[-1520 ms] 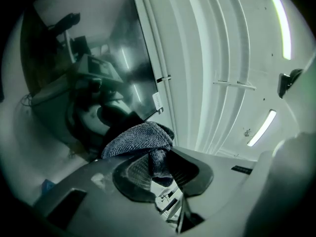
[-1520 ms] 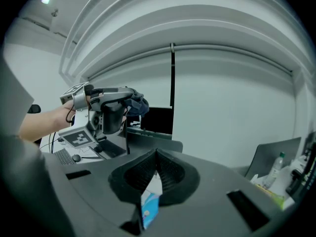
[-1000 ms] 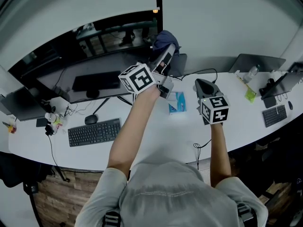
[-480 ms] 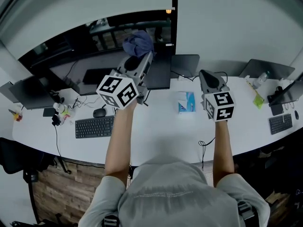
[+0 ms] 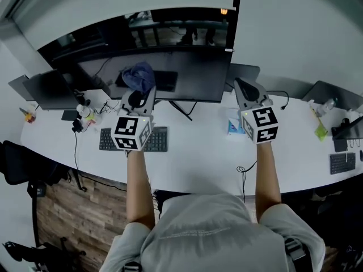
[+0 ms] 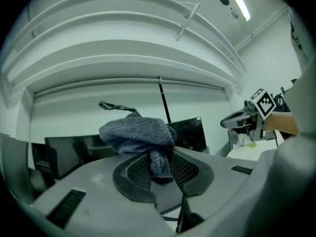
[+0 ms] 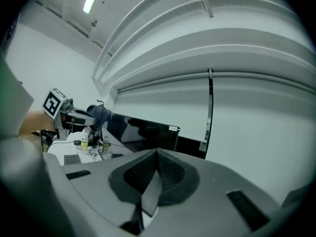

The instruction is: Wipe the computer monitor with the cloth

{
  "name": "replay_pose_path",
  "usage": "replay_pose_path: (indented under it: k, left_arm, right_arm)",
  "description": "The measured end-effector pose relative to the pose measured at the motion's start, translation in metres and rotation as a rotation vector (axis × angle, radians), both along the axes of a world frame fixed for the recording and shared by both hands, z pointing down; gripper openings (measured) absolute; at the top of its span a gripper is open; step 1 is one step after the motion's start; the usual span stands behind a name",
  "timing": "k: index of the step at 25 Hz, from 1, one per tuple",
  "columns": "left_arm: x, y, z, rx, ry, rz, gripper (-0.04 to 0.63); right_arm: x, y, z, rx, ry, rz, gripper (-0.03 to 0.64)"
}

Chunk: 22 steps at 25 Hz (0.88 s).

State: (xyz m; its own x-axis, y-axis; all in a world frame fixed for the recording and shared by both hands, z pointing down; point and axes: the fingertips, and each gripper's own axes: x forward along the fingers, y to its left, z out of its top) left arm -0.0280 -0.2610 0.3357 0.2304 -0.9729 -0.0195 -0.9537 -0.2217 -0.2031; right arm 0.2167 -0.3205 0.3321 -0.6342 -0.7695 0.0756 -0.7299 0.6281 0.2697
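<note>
Leftward the grey-blue cloth (image 5: pixel 138 77) is travelling. From near the right end of the wide monitor (image 5: pixel 187 72) it is now riding over the screen's left part, so a wiping pass seems to be running across the glass. It is bunched into a wad with no clear long axis, and the left gripper (image 5: pixel 140 92) is pinching it in closed jaws, pointing away from the person at the screen. Whether it is touching the screen, I cannot tell. The monitor's long axis is running left to right along the white desk (image 5: pixel 193 163), screen facing the person. The right gripper (image 5: pixel 240 85) is hovering near the monitor's right end, jaws together on nothing.
</note>
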Motion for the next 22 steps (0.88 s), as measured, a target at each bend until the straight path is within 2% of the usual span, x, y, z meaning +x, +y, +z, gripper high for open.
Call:
replay_pose_path:
  k: [3, 11, 22]
  left_arm:
    - [-0.02, 0.018, 0.019, -0.022, -0.038, -0.048, 0.074]
    - [-0.057, 0.052, 0.042, -0.057, -0.035, -0.13, 0.075]
    - [-0.067, 0.073, 0.055, -0.061, -0.094, -0.117, 0.075]
  right_arm:
    - [-0.02, 0.005, 0.007, -0.006, 0.004, -0.041, 0.003]
    - [-0.065, 0.024, 0.026, -0.02, 0.045, -0.124, 0.003]
    - [-0.093, 0.039, 0.037, -0.012, 0.067, -0.173, 0.003]
